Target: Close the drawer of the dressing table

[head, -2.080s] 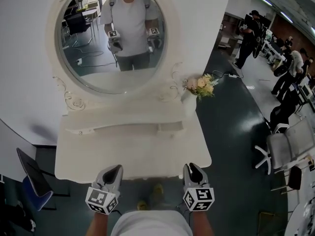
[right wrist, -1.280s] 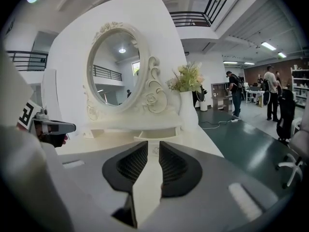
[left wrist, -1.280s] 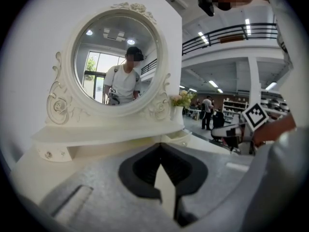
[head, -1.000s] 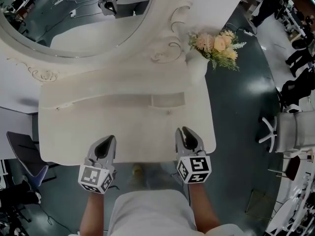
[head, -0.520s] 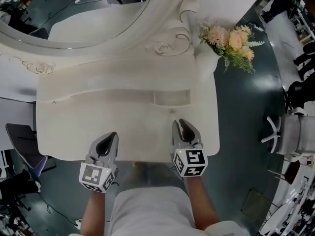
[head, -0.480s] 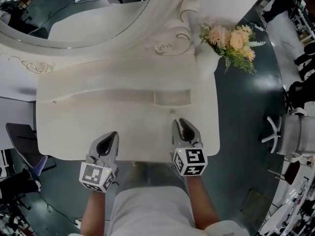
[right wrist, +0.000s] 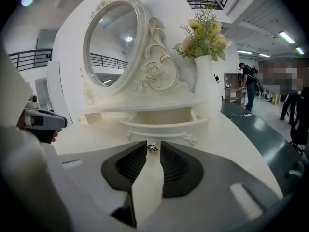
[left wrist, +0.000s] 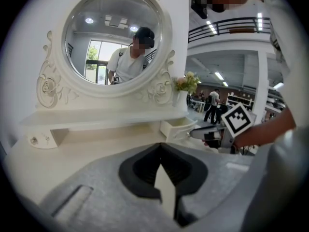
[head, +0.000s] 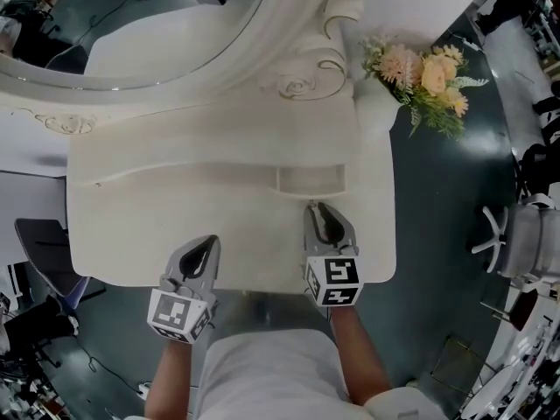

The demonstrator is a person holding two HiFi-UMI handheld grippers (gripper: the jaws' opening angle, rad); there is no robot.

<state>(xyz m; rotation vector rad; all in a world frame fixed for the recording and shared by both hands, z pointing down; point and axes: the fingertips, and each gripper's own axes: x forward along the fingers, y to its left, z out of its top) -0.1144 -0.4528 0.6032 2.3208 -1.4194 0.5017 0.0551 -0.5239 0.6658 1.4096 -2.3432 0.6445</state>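
The white dressing table (head: 131, 226) has a small drawer (head: 311, 180) standing pulled out under its mirror shelf, at centre right. My right gripper (head: 317, 210) rests over the tabletop just in front of that drawer. In the right gripper view the drawer front (right wrist: 161, 124) is close ahead. Its small metal knob (right wrist: 153, 149) sits at the mouth of my right gripper (right wrist: 153, 144), whose jaws stand a narrow gap apart. My left gripper (head: 208, 243) hovers at the table's front edge, left of centre, shut and empty (left wrist: 161, 146). From there the drawer (left wrist: 176, 128) shows at the right.
A round ornate mirror (head: 131, 24) rises behind the shelf. A white vase (head: 376, 112) with flowers (head: 429, 73) stands at the back right corner. An office chair (head: 525, 243) is on the dark floor to the right. People stand further off.
My right gripper has moved forward over the tabletop up to the open drawer's knob. The left gripper has stayed near the front edge. The head view has shifted closer to the table.
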